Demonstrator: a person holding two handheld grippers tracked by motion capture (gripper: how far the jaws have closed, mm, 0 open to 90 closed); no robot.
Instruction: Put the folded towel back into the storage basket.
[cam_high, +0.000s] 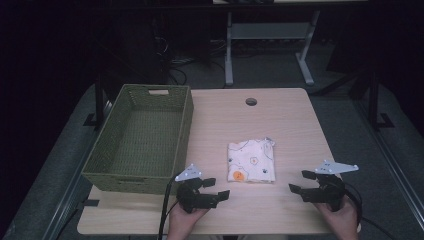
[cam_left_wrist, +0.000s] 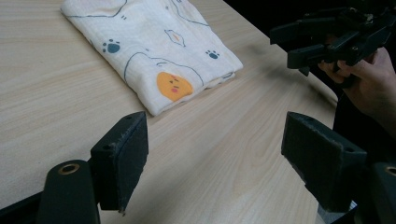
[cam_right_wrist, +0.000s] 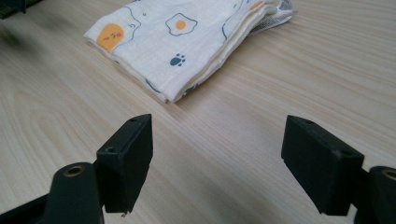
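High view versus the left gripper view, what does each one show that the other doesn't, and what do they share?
The high view alone shows the green woven basket, sitting empty on the left part of the light wooden table, the round cable hole near the table's far edge, and the left gripper from outside, with the hand that holds it. The left gripper view alone shows that gripper's black padded jaws close up, spread wide apart with nothing between them. Both show the folded cream cloth with paw and egg prints, the table, and the open right gripper.
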